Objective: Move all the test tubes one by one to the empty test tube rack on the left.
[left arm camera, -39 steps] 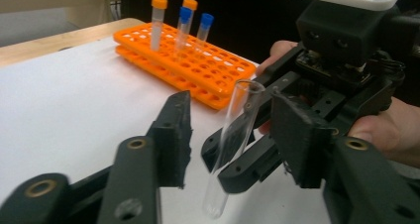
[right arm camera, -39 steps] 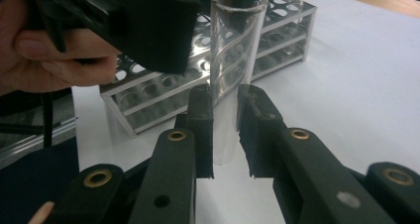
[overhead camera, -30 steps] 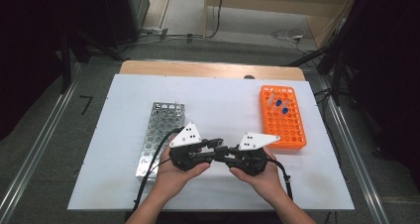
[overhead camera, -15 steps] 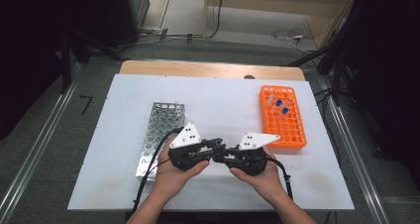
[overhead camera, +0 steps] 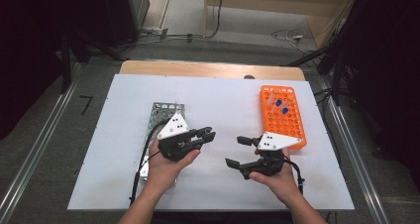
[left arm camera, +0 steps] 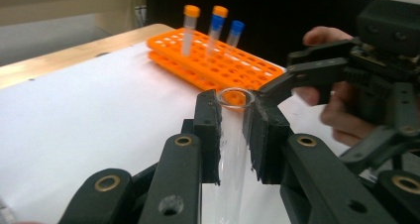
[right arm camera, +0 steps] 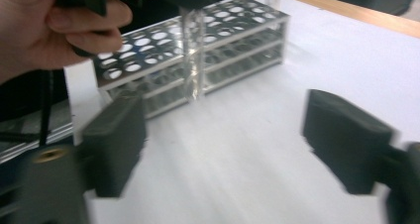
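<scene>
Your left gripper [left arm camera: 232, 130] is pinching a clear open-topped test tube [left arm camera: 233, 149] just below its rim, jaws pressed against opposite sides of the wall, while your right gripper [overhead camera: 236, 151] stands with its jaws spread wide and empty, facing the tube from just beyond the left jaw tips. Judge the tube light, rigid, smooth-walled, probably slippery and, if it is glass, breakable under excess clamping force. Take any second hold on the bare shaft below the left jaws, squarely across its width, with moderate pressure only.
</scene>
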`<move>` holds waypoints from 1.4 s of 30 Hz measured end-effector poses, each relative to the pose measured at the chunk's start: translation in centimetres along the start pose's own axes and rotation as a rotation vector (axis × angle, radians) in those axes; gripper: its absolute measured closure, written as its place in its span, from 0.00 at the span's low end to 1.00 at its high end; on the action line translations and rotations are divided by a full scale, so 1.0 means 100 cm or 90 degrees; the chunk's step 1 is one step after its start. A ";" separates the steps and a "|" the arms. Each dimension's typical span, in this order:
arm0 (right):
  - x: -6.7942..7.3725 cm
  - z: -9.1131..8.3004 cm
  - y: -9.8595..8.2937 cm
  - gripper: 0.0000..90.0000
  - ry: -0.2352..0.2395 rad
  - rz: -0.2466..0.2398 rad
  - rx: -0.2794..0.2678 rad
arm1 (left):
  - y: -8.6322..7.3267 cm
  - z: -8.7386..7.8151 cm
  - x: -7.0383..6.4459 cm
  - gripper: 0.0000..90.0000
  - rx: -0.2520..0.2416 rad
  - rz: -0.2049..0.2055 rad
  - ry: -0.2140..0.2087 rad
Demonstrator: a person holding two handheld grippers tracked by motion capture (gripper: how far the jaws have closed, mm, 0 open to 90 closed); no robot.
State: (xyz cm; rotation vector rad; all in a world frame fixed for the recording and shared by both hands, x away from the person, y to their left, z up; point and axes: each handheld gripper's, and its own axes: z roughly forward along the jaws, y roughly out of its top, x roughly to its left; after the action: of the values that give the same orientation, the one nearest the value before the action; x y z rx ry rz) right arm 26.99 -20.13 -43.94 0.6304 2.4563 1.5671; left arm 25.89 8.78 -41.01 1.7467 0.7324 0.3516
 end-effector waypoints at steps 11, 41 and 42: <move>-0.018 -0.045 -0.024 0.00 -0.021 0.033 -0.005 | 0.011 -0.022 0.031 0.85 -0.017 0.000 0.080; -0.046 -0.092 -0.055 0.00 -0.079 0.077 -0.007 | 0.015 -0.008 0.097 0.85 -0.048 -0.049 0.216; -0.046 -0.091 -0.055 0.00 -0.079 0.079 -0.006 | 0.015 -0.007 0.098 0.85 -0.045 -0.048 0.219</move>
State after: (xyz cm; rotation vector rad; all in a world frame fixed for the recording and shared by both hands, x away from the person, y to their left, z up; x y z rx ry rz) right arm 26.43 -31.66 -45.27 0.8662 2.3591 1.5313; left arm 33.41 15.31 -40.72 1.6050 1.0167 0.6289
